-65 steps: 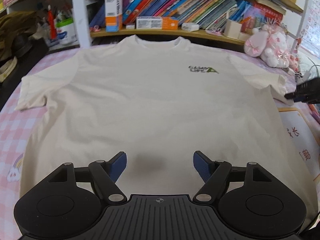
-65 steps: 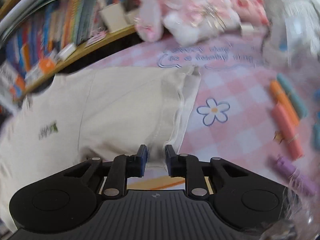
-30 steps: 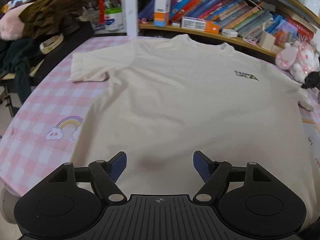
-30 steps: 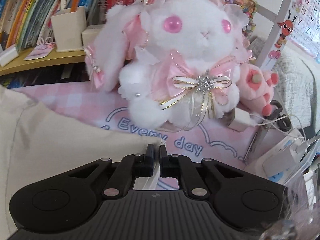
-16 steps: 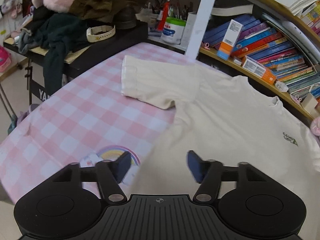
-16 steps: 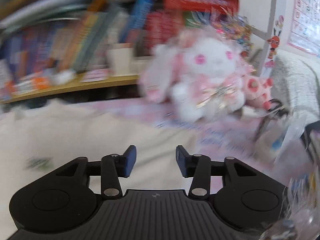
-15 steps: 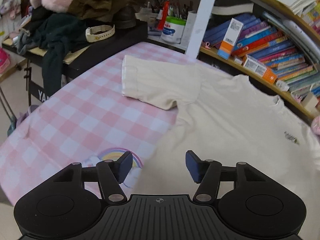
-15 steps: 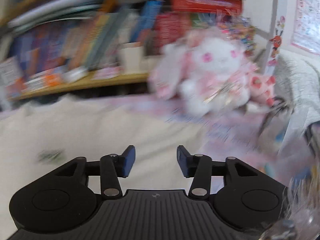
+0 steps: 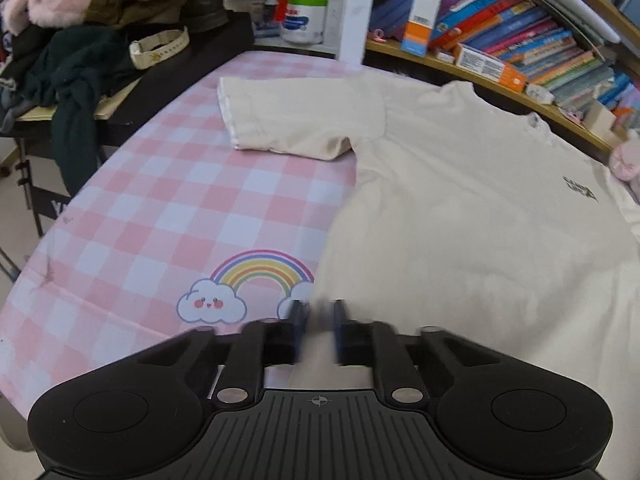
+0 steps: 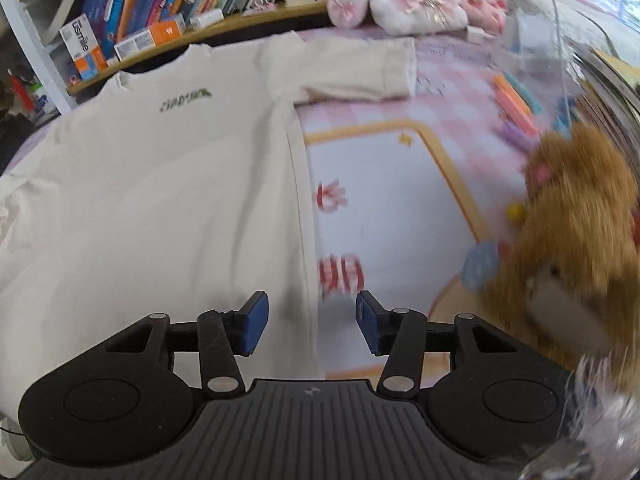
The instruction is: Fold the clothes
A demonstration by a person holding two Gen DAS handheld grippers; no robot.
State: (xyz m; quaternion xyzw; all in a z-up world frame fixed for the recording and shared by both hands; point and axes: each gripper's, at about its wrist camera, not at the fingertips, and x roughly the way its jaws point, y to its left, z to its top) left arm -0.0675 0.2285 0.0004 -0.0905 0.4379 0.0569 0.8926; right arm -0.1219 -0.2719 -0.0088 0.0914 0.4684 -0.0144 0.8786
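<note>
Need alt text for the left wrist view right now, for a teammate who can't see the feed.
The left gripper has just closed its blue-padded jaws on the near left edge of a cream T-shirt spread flat on a pink checked tablecloth. A rainbow-and-cloud print sits just left of the jaws; beyond are a dark clothes pile and a bookshelf.

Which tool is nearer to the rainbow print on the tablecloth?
Left. The left tool is shut on the T-shirt's side edge, right beside the rainbow print. The right tool stands open at the shirt's opposite side edge.
</note>
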